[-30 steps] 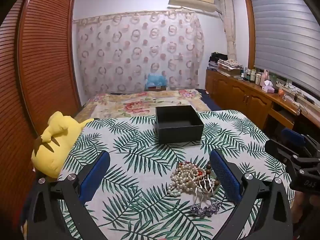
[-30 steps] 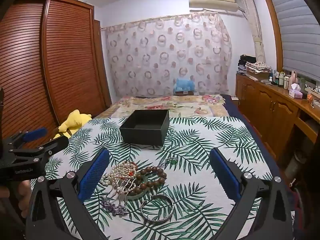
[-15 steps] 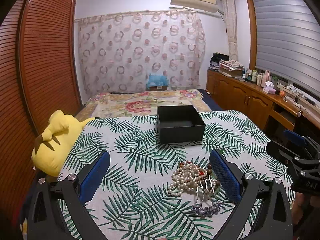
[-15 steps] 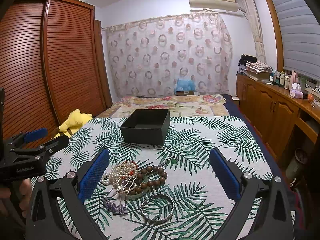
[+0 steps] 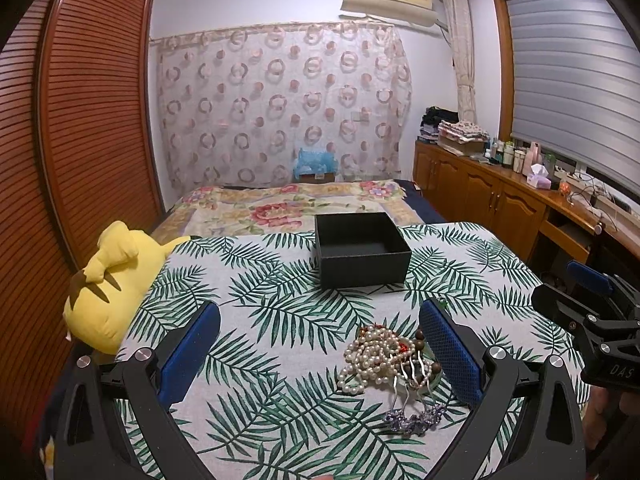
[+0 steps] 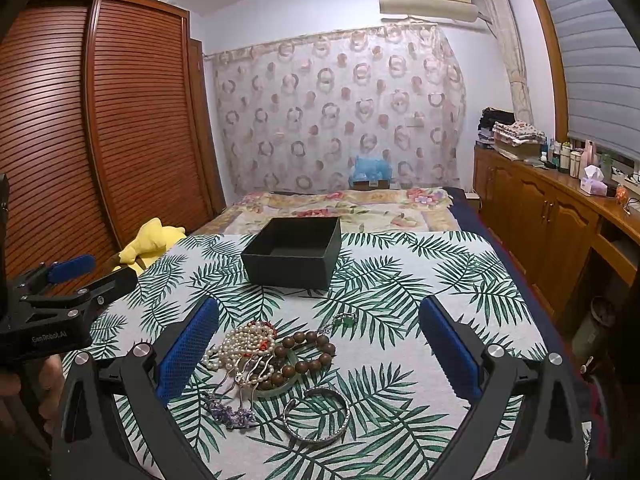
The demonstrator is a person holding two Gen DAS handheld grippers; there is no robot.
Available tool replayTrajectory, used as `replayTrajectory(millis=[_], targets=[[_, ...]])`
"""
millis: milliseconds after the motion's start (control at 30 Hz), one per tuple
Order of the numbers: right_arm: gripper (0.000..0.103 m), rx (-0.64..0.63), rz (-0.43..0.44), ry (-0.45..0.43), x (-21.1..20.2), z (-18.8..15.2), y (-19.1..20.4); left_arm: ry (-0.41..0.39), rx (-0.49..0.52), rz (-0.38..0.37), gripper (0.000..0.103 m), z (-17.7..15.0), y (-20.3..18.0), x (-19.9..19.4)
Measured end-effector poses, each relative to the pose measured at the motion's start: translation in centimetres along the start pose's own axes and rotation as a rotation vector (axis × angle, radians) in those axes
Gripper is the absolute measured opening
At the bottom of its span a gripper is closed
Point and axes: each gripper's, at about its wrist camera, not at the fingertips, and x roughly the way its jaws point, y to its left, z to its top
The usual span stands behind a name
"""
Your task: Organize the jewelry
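Observation:
A heap of jewelry lies on the leaf-print cloth: a pearl necklace (image 6: 244, 342) (image 5: 372, 350), brown wooden beads (image 6: 308, 354), a silver hair comb with purple stones (image 6: 232, 410) (image 5: 414, 420), a silver bangle (image 6: 318, 416) and a small green-stone ring (image 6: 346, 319). Behind it stands an open, empty black box (image 6: 294, 254) (image 5: 362, 250). My left gripper (image 5: 320, 354) is open, the heap just inside its right finger. My right gripper (image 6: 318, 354) is open too, with the heap between its fingers, nearer the left one. Neither touches anything.
A yellow plush toy (image 5: 108, 284) lies at the table's left edge beside a slatted wooden wardrobe (image 5: 80, 140). A bed (image 5: 288, 204) lies beyond the table. Wooden cabinets (image 6: 552, 220) with bottles run along the right wall.
Both views have shifted only slightly; the grippers stay open and the jewelry and box have not moved.

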Motion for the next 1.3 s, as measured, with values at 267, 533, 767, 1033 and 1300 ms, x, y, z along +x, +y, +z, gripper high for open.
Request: replayTrajectory(millis=[267,533,767,1033,1300], targets=[[0.101,0.000,0.001,0.000,0.02,0.02,0.00,-0.009,-0.002,0.002,0.097,0.47,0.10,-0.36],[0.101,0.000,0.000,0.000,0.02,0.06,-0.04,-0.014,0.002,0.005,0.097,0.64,0.09,-0.37],[0.101,0.003,0.003,0.001,0.04,0.10,-0.12,-0.015,0.002,0.005,0.097,0.59,0.04,-0.37],[0.101,0.004,0.005,0.000,-0.23,0.29,0.32,-0.011,0.004,0.006,0.097,0.45,-0.10,-0.35],[0.101,-0.002,0.008,0.005,-0.08,0.14,0.74,0.002,0.004,0.006,0.097,-0.19,-0.11,0.19]])
